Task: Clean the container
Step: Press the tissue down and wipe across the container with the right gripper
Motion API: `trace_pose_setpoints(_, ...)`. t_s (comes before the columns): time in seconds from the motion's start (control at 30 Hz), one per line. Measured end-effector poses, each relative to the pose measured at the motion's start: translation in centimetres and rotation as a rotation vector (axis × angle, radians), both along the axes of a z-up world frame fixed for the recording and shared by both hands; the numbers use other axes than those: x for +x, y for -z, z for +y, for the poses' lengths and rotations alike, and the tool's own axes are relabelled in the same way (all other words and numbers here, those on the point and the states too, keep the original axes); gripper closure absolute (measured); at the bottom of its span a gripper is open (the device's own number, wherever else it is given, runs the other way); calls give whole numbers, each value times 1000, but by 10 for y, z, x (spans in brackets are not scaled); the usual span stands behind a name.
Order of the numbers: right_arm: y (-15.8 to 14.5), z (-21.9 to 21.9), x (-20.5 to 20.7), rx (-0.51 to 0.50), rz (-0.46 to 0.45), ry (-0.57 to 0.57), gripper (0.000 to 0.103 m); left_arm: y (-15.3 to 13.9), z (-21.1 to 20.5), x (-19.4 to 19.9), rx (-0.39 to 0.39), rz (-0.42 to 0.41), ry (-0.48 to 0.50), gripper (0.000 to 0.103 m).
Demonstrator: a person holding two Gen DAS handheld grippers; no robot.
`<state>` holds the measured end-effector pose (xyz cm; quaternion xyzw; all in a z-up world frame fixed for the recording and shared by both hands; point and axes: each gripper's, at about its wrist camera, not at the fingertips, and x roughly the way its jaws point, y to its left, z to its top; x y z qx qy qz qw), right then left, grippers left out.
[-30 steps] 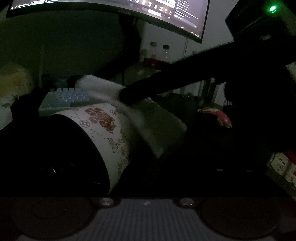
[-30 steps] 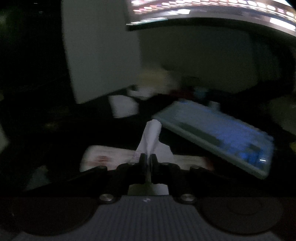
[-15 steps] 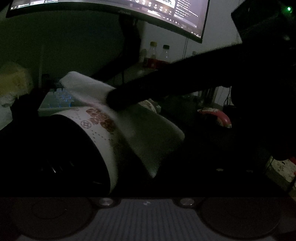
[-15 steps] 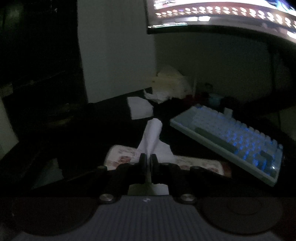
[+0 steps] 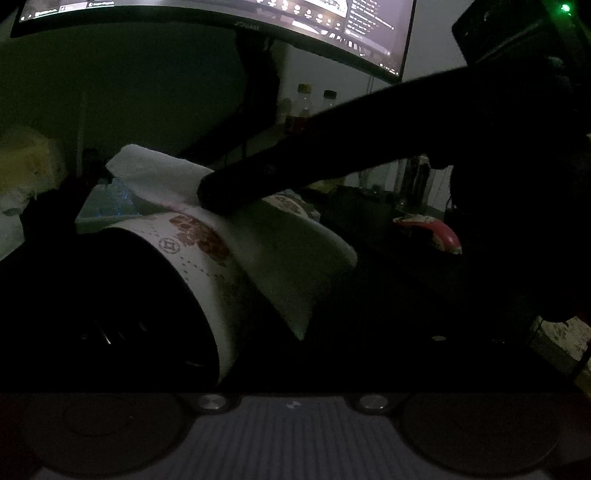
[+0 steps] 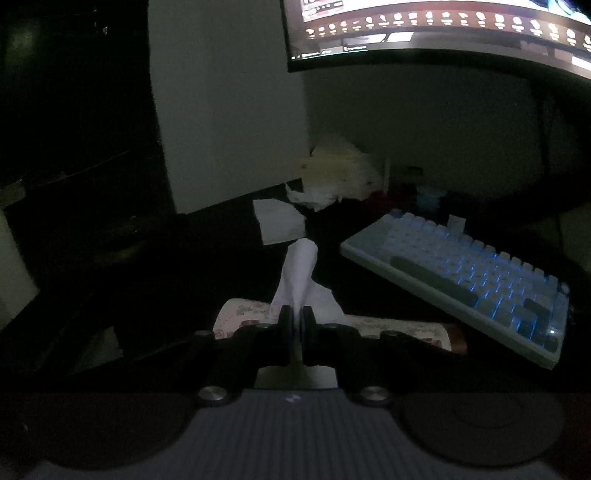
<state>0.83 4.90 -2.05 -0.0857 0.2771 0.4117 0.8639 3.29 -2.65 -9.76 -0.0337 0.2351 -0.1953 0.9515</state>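
Pretty dark room, so details are limited. The right tool (image 6: 295,317) has its jaws pinched nearly closed on a white tissue (image 6: 297,271) — one end sticks up past the tips, the rest hangs below them. Right under those tips is the container (image 5: 207,258), a white one with a reddish flower print, lying tilted with its dark opening facing the left tool's camera. From that side the right tool reaches in from the right and presses the tissue on the container's upper outer wall, the loose part draped down its right side. The left tool's own jaws are lost in shadow — can't tell how they stand or whether they grip the container. Past the right tool, off to the right, a backlit keyboard (image 6: 480,273) sits on the counter (image 6: 207,251), under a monitor (image 6: 443,33).
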Motion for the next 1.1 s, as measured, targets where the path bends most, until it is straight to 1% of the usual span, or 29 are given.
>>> trace_pose_setpoints(0.07, 1, -8, 6, -5, 6, 28, 96, -1, 0, 1, -3, 0, 1, 1)
trace_pose_setpoints(0.2, 5, -24, 21, -57, -28, 155, 96, -3, -2, 5, -9, 2, -2, 1)
trace_pose_setpoints(0.23, 6, -27, 24, -59, -24, 187, 96, -4, -2, 6, -7, 2, -2, 1)
trace_pose_setpoints(0.27, 6, -28, 24, -53, -18, 195, 96, -5, -3, 7, -5, 2, -3, 1)
trace_pose_setpoints(0.3, 5, -26, 22, -51, -18, 194, 96, -5, -5, 8, -4, 2, -4, 1)
trace_pose_setpoints(0.37, 5, -19, 13, -42, -28, 150, 95, -6, -8, 6, -4, 2, -4, 1)
trace_pose_setpoints(0.43, 4, -12, 3, -10, -8, 76, 95, -6, -11, 3, -2, 2, -4, 1)
trace_pose_setpoints(0.53, 4, -13, -3, 18, 17, 24, 95, -2, -10, 0, -3, 1, -2, 1)
trace_pose_setpoints(0.6, 4, -19, 1, 13, 23, 40, 96, -2, -5, 1, -4, 1, 7, 1)
trace_pose_setpoints(0.67, 6, -25, 7, -15, 6, 106, 95, -1, 12, 8, -5, 0, 40, 1)
trace_pose_setpoints(0.77, 6, -30, 13, -7, 18, 135, 95, 0, 11, 7, -3, -1, 39, 1)
trace_pose_setpoints(1.0, 6, -22, 8, -34, -22, 106, 94, 3, 17, 11, 3, -5, 50, 1)
trace_pose_setpoints(1.1, 5, -21, 11, -47, -20, 137, 94, 2, 23, 13, 3, -4, 64, 1)
